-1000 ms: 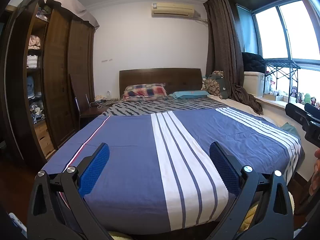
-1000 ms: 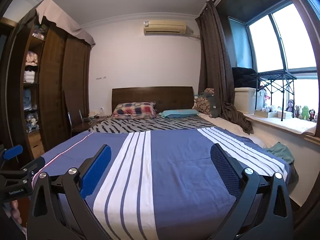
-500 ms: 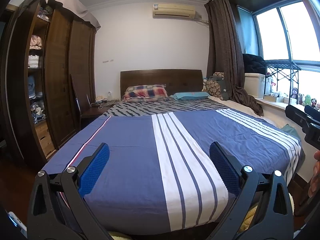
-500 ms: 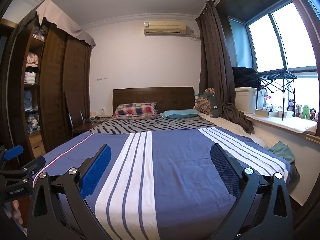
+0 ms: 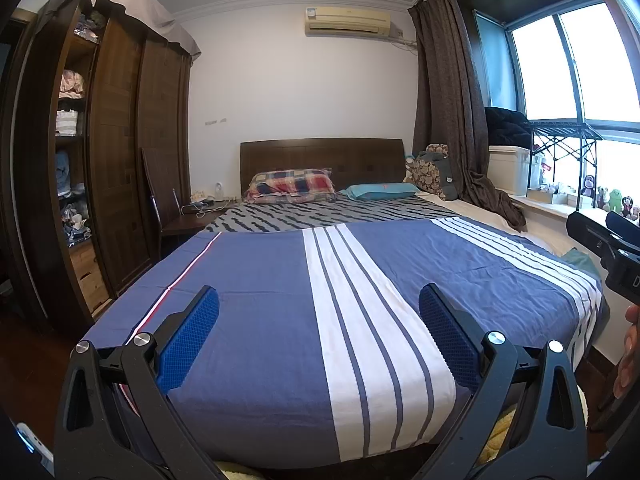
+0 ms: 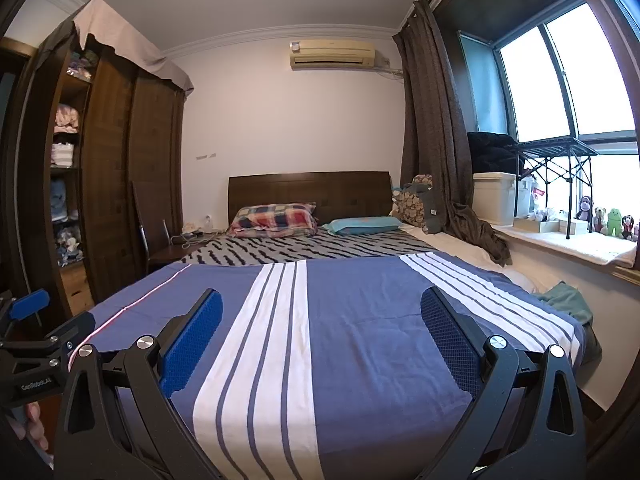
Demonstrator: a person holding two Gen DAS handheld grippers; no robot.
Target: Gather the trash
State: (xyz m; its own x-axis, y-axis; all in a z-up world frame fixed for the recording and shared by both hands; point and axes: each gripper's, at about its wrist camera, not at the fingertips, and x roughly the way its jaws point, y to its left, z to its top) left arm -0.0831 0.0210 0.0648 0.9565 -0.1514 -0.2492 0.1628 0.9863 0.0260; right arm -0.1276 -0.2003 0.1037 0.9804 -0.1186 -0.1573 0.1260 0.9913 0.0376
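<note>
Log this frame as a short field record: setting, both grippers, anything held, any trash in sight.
setting: bedroom, both cameras face the bed from its foot
left gripper: jaws open, holds nothing
right gripper: jaws open, holds nothing
trash: none clearly visible
bed top: striped blue cover, plaid pillow, teal pillow
sill: toys
</note>
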